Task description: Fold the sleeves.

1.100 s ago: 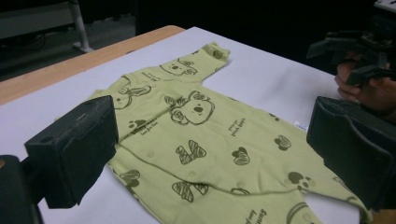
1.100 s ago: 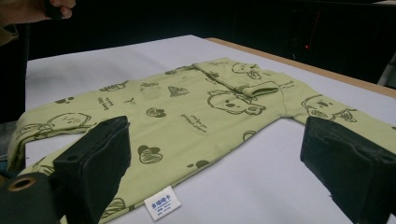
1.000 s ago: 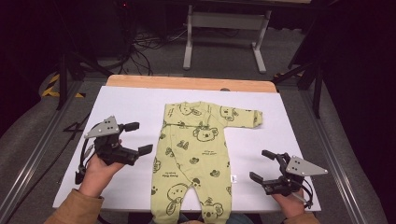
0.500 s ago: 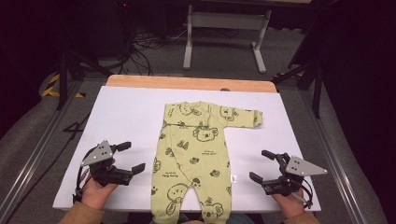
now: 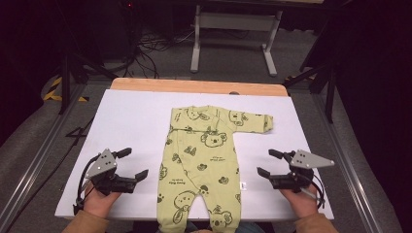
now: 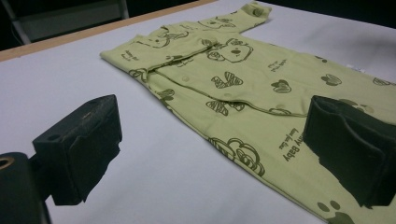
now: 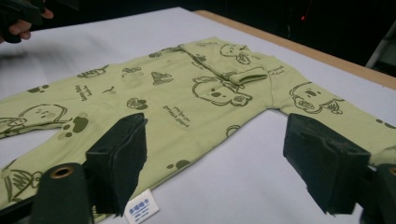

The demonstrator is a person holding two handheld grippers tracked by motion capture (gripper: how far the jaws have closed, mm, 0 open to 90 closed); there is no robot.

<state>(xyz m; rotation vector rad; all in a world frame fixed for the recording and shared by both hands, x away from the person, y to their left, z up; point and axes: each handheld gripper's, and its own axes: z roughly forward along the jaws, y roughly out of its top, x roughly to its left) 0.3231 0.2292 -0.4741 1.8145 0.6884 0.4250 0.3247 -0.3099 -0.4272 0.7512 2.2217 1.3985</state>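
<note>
Left gripper (image 5: pixel 132 164): jaws apart, nothing between, low over white table cover (image 5: pixel 131 121), just beside left edge of baby romper (image 5: pixel 204 165). In left gripper view, far jaw overlaps romper's lower edge; contact unclear. Right gripper (image 5: pixel 266 163): jaws apart, empty, near romper's right side, beside small white label (image 7: pixel 139 207). Romper flat, centre of table, neck toward wooden far edge (image 5: pixel 194 86), right sleeve (image 5: pixel 252 120) spread, other sleeve folded across chest.

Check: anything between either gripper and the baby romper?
Nothing visible. The left gripper and right gripper sit open on either side of the green baby romper, with bare white table cover in each gap. The romper's left sleeve is folded across its chest.
</note>
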